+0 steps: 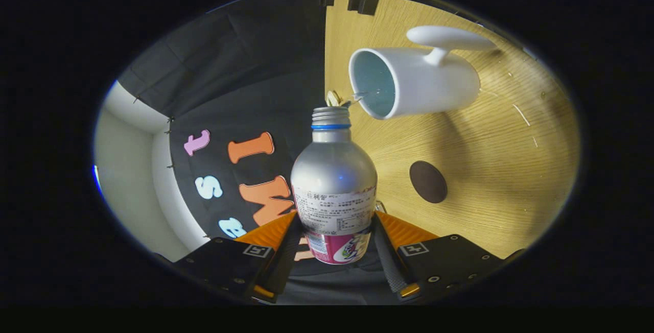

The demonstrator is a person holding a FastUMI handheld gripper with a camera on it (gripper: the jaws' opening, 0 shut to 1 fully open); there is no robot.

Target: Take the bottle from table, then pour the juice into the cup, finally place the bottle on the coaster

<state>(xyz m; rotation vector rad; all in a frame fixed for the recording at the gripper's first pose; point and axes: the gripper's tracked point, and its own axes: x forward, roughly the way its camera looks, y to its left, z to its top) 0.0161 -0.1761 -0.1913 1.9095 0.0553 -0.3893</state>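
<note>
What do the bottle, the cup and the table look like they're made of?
Bottle, held between the gripper fingers: likely aluminium, matte silver body with threaded neck. Cup: probably glazed ceramic, glossy white with soft highlights. Table: wood or wood-look laminate, showing pale grain.

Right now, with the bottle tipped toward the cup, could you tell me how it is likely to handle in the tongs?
The bottle looks like smooth, rigid metal, so it probably won't squash but may slip or twist. The tongs hold it low, on the label, so the neck could swing. Its mouth is open beside the cup, so any jolt may spill; set down on its side, it would likely roll.
</note>
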